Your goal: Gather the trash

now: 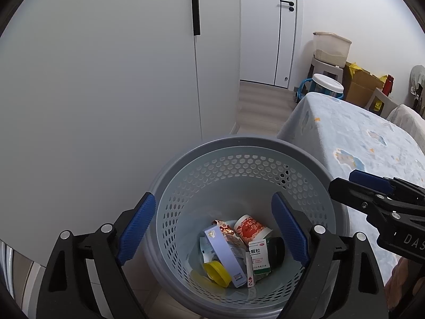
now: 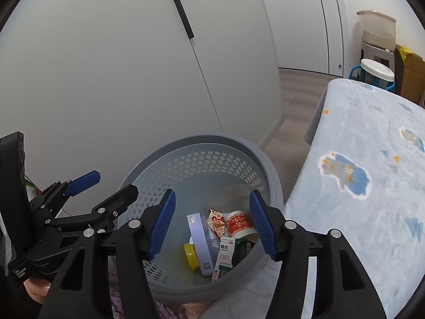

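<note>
Mostly upright, purple box [image 1: 225,255] in bin [image 1: 239,143]

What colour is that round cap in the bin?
Yellow cap, lying in the grey bin; clearest in the left wrist view.

1. The left wrist view looks steeply down and forward from close above the perforated bin [image 1: 239,175], facing the white cabinet [image 1: 106,93] and the far door [image 1: 268,26].
2. The right wrist view looks down into the same bin [image 2: 196,156] from just to the right, equally near.
3. Both views share the bin, the cabinet [image 2: 119,79], the blue-patterned bed [image 1: 358,138] [image 2: 372,159] on the right, and each other's tongs.
</note>
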A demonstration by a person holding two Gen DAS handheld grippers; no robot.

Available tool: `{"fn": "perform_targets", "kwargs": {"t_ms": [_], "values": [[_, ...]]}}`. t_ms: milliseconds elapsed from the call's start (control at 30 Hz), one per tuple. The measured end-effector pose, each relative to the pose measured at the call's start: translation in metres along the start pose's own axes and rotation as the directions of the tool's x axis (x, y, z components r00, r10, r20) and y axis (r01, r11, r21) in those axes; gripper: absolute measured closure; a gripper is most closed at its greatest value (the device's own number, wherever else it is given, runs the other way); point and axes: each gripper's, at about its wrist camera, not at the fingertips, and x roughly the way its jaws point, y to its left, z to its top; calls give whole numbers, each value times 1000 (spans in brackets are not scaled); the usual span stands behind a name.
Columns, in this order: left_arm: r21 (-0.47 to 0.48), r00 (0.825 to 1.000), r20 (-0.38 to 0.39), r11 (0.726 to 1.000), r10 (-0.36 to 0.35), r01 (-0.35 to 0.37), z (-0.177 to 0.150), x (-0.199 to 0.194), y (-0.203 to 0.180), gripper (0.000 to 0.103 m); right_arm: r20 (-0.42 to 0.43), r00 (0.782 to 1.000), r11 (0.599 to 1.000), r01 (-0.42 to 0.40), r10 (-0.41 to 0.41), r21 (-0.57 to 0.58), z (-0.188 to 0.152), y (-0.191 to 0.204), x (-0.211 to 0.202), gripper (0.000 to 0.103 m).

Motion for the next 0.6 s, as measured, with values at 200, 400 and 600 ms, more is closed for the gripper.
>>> {"fn": "perform_targets", "kwargs": {"t_ms": [200, 400, 600], "values": [[-4, 1000, 0, 1000, -2, 2, 0, 1, 0, 17, 2, 1000, 1000, 6, -6, 6, -3, -2, -2, 42], [-4, 1000, -2, 1000, -1, 1, 0, 1, -1, 17, 1, 1000, 1000, 10, -10, 4, -2, -3, -1, 38], [-6, 1000, -1, 1000, 0, 0, 0, 1, -1, 17, 6, 1000, 1000, 14, -14, 2, -2, -2, -2, 33]]}}
